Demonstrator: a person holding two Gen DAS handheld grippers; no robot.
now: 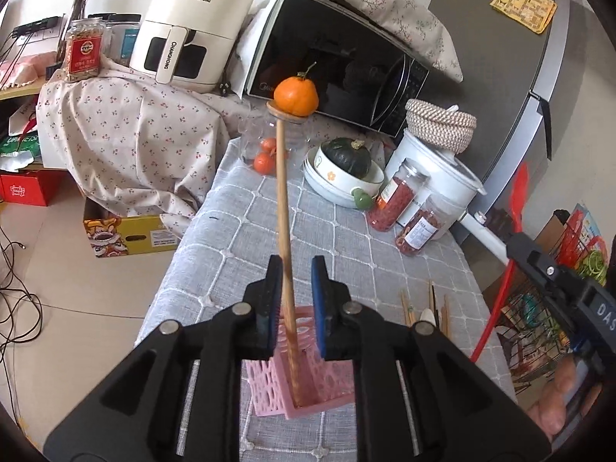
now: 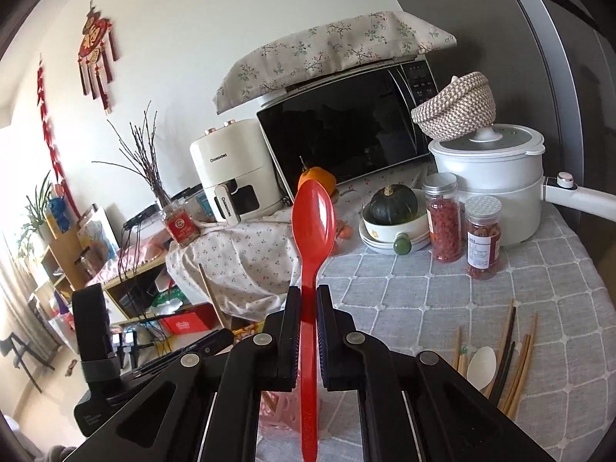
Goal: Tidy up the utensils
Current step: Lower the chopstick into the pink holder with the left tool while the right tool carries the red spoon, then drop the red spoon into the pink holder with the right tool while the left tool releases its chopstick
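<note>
On a grey quilted tabletop (image 1: 238, 238), a pink lattice holder (image 1: 304, 385) near the front edge holds an upright wooden spoon (image 1: 285, 231), the left tongs (image 1: 295, 269) standing slightly apart around its handle. The right tongs (image 2: 309, 296) clamp a glossy red plastic spoon (image 2: 312, 227), bowl upward. Loose chopsticks (image 2: 516, 365) lie nearby.

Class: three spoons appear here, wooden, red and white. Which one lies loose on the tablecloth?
The white spoon, lying among the chopsticks. The red spoon is gripped by the right tongs; the wooden spoon stands in the pink holder.
</note>
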